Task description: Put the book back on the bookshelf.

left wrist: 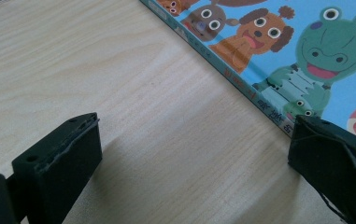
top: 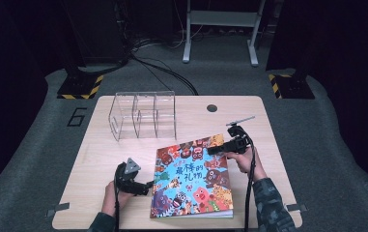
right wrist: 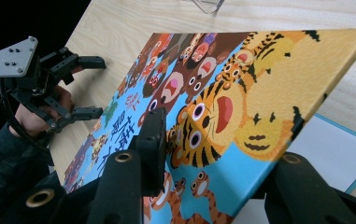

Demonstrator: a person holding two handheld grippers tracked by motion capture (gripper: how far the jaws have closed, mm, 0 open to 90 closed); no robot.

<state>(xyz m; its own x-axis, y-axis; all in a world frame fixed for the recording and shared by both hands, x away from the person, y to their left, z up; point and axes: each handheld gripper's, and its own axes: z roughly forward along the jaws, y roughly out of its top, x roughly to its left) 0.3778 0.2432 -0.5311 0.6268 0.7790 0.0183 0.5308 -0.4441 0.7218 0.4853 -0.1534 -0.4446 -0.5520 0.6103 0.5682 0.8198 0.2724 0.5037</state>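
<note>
A colourful picture book [top: 193, 179] with cartoon animals lies on the wooden table [top: 254, 125]. My right gripper [top: 211, 150] is shut on the front cover [right wrist: 222, 93] at its far right corner. One jaw lies on top of the cover and the other sits beneath it. The cover is raised off a white page [right wrist: 330, 149]. My left gripper [top: 148, 186] rests low on the table beside the book's spine [left wrist: 241, 81], jaws wide open with only bare wood between them [left wrist: 192, 135]. The right gripper view shows it open too [right wrist: 96, 87], held by a hand.
A clear acrylic organizer [top: 140, 115] with several compartments stands at the table's back left. A small round cable hole [top: 212, 108] sits near the back edge. Beyond the table are dark floor, cables and stand bases.
</note>
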